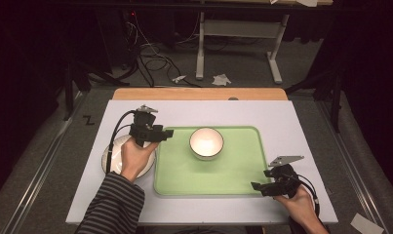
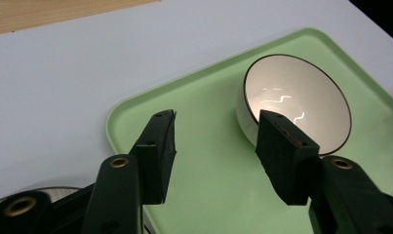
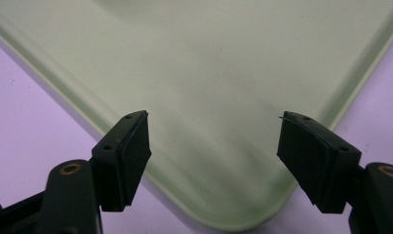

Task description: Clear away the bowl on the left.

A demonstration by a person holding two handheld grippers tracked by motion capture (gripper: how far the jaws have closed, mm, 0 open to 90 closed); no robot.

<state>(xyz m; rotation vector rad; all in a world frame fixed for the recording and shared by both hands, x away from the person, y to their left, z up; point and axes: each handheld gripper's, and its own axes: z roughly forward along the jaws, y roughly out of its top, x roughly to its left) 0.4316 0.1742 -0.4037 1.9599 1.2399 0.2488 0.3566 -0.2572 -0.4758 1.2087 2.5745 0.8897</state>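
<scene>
A white bowl [image 1: 206, 142] with a dark rim stands upright on the green tray [image 1: 184, 170], toward the tray's far middle. My left gripper [image 1: 167, 133] hovers at the tray's far left corner, open and empty, pointing at the bowl [image 2: 301, 105], which lies just beyond its right jaw. Under the left hand a white plate [image 1: 115, 157] rests on the table beside the tray. My right gripper [image 1: 258, 185] is open and empty over the tray's near right corner [image 3: 243, 214].
The tray lies on a white table [image 1: 282, 117] with a wooden strip [image 1: 199, 93] along the far edge. A table frame [image 1: 238, 44], cables and paper scraps are on the floor beyond.
</scene>
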